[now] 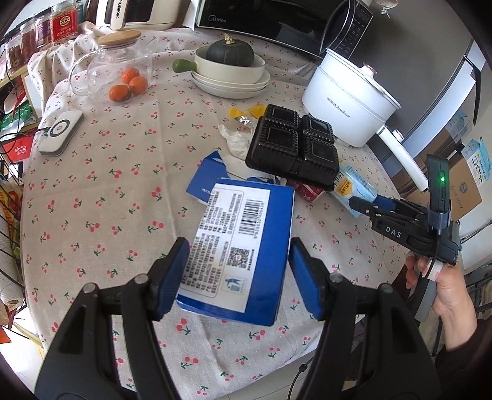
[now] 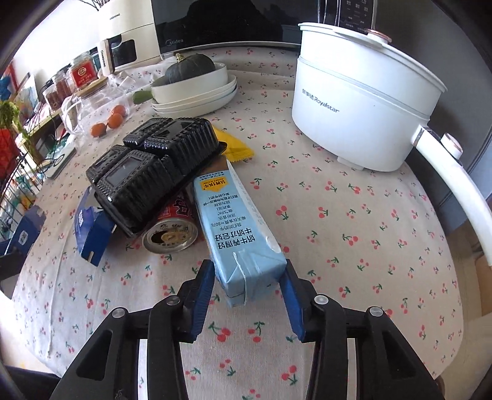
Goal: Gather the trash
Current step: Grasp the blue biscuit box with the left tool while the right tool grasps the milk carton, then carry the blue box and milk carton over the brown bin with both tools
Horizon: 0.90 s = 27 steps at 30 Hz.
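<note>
A blue box [image 1: 243,249] with a white barcode label lies on the cherry-print table, its near end between the pads of my left gripper [image 1: 236,270], which is open around it. My right gripper [image 2: 249,289] is open around the near end of a light-blue milk carton [image 2: 236,227]; the pads look close to its sides. It also shows in the left wrist view [image 1: 356,203] at the carton [image 1: 353,184]. A black plastic tray [image 2: 150,166] rests upside down over a red can [image 2: 172,227]. A yellow wrapper [image 2: 233,147], crumpled tissue [image 1: 236,138] and torn blue box pieces [image 2: 92,227] lie around.
A white electric pot [image 2: 359,104] with a long handle stands at the back right. Stacked white plates and a bowl with a squash [image 1: 230,67], a glass jar with oranges [image 1: 123,74], a microwave [image 1: 270,21] and a white device [image 1: 60,132] fill the back and left.
</note>
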Motion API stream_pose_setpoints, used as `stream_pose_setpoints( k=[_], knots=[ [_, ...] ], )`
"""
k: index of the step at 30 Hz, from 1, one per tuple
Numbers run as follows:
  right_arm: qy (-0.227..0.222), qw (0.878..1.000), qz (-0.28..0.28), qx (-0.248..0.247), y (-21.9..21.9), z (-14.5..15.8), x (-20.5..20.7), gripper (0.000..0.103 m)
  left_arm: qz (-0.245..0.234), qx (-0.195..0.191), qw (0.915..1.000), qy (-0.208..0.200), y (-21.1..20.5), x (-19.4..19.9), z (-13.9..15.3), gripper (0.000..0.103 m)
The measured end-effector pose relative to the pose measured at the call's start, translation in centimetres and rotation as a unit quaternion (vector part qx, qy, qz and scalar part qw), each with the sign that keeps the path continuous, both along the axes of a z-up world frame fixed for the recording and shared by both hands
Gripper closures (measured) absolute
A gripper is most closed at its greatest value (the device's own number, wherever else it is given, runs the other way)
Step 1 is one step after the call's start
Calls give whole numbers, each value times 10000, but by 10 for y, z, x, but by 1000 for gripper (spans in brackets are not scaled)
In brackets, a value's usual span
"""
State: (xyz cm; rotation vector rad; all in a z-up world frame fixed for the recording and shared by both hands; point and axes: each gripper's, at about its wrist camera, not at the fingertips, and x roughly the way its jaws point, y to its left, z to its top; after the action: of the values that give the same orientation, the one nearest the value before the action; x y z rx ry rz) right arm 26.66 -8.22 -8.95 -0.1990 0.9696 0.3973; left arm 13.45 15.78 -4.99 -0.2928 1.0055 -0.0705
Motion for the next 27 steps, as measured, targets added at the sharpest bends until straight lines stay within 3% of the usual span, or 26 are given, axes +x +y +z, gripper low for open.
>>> stream_pose_setpoints(
  k=[8, 22, 27],
  knots=[
    [-226, 9997, 122, 32, -42, 41, -63, 63, -128, -113, 9998, -95, -25, -12, 6, 36],
    [-82, 9987, -462, 185, -102, 39, -139, 65, -536, -145, 9984, -132, -80, -34, 2, 36],
    [-327, 9980, -498, 204, -106, 54, -150, 66, -786, -28, 9968, -153, -98, -35, 1, 36]
  ],
)
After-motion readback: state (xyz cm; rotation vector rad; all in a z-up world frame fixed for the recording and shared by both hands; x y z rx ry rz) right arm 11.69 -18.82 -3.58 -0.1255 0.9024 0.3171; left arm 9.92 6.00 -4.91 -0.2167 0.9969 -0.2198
